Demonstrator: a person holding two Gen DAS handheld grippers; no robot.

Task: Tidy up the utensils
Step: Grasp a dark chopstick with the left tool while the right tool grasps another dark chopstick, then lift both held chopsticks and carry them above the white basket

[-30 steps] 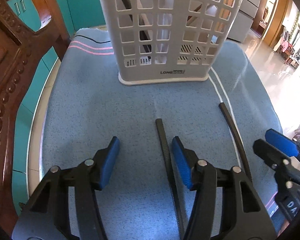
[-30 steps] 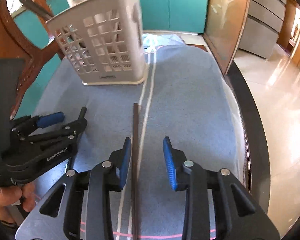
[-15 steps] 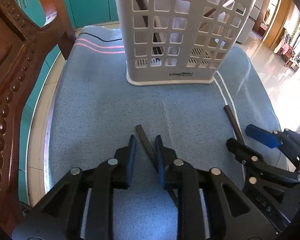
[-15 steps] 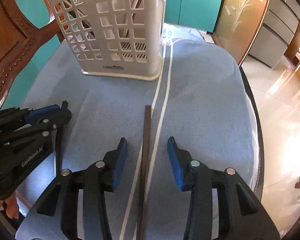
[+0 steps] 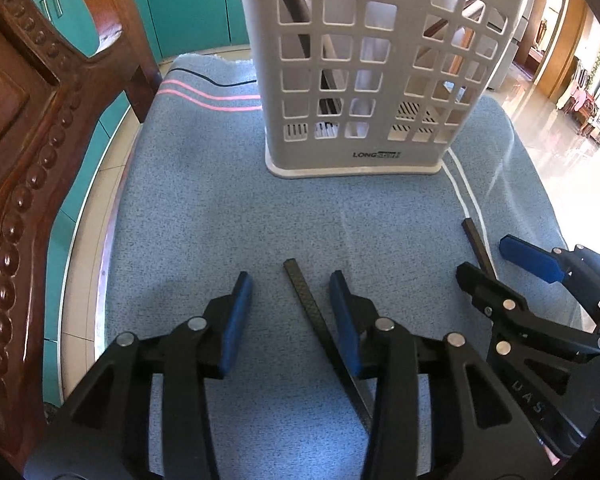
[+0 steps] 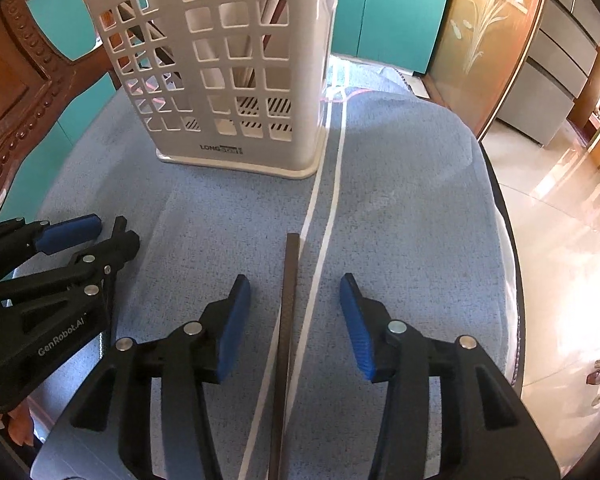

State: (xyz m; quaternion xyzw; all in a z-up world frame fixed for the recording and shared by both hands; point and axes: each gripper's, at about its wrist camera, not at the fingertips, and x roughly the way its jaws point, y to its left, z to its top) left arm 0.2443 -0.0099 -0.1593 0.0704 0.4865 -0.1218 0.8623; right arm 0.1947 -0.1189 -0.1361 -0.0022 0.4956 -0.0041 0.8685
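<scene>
A white lattice utensil holder (image 5: 364, 80) stands at the far end of the blue cloth; it also shows in the right wrist view (image 6: 228, 68) and holds a few dark sticks. My left gripper (image 5: 290, 300) is open around a black chopstick (image 5: 312, 316) that lies flat on the cloth, closer to the right finger. My right gripper (image 6: 294, 312) is open around a dark brown chopstick (image 6: 286, 320) lying flat beside the white stripes. The right gripper shows in the left wrist view (image 5: 508, 264) beside the brown chopstick (image 5: 476, 240). The left gripper shows in the right wrist view (image 6: 96, 236).
A carved wooden chair back (image 5: 28, 152) stands close on the left. The blue cloth (image 6: 400, 208) covers a round table whose edge (image 6: 508, 240) drops to a shiny floor on the right. Teal cabinets (image 6: 388, 12) stand behind.
My left gripper was nearly shut around the black chopstick half a second ago and has opened wider. My right gripper has opened wider and moved forward along the brown chopstick.
</scene>
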